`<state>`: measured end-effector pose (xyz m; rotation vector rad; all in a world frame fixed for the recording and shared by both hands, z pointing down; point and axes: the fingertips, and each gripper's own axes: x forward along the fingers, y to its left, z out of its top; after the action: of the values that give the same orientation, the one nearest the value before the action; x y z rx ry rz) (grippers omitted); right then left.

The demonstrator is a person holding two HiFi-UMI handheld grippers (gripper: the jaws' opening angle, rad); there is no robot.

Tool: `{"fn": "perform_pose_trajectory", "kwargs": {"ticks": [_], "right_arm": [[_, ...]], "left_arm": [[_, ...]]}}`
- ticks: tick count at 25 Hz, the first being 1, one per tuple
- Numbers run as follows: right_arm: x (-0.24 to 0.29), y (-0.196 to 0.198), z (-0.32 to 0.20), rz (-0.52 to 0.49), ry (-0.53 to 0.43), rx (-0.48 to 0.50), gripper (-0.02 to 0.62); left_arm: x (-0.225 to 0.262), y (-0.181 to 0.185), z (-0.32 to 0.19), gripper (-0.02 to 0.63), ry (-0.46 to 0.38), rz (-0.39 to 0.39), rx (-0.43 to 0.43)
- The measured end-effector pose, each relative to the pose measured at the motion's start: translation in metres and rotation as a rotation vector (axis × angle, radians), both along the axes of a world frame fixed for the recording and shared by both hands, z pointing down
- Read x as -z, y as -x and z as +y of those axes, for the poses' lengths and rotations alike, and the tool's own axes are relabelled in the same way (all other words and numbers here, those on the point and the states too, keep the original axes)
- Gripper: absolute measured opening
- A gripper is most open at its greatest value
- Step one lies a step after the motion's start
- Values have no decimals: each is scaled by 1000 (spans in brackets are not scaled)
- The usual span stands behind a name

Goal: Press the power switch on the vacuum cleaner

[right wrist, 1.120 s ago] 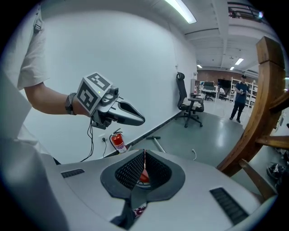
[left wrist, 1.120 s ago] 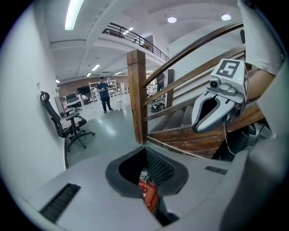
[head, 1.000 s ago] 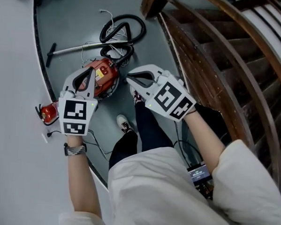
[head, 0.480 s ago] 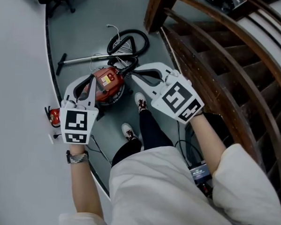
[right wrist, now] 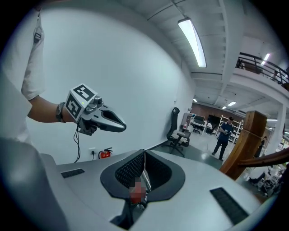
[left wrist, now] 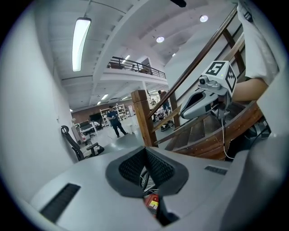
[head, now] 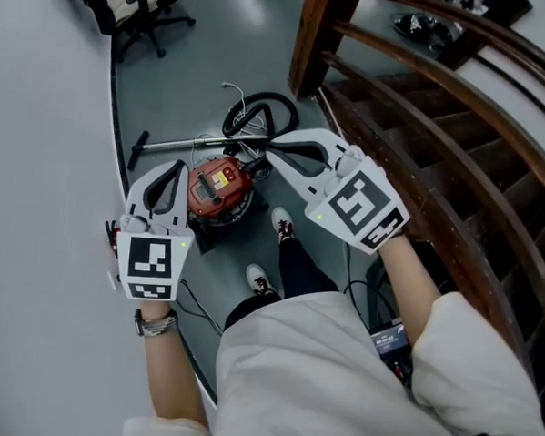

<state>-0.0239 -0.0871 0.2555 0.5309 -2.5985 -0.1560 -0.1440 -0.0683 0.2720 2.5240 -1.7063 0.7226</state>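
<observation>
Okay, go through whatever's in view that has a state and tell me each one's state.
Left gripper: jaws together, empty.
Right gripper: jaws together, empty.
Vacuum cleaner: on the floor, untouched; on or off can't be told.
Hose: looped on the floor.
Wand: lying flat.

Bright ceiling tubes (left wrist: 81,43), fisheye-warped edges, sharp focus

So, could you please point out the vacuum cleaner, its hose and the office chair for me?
vacuum cleaner (head: 217,190), head view, on the red top of its body.
hose (head: 263,96), head view, top of the black loop.
office chair (head: 129,0), head view, on its seat.
</observation>
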Motion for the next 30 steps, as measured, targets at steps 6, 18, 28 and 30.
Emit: {"fn": "perform_pose_trajectory", "kwargs": {"ticks": [6, 18, 28, 30], "right_arm": [[33, -2, 28, 3, -64, 10, 31], [91, 3, 68, -30, -166, 17, 29], [122, 6, 87, -74, -219, 17, 28], [122, 6, 87, -78, -216, 10, 28]], "left_arm": [[43, -6, 27, 0, -84, -8, -3], [117, -15, 75, 0, -221, -18, -13], [147, -12, 96, 0, -281, -29, 0], [147, -11, 98, 0, -281, -31, -1]]}}
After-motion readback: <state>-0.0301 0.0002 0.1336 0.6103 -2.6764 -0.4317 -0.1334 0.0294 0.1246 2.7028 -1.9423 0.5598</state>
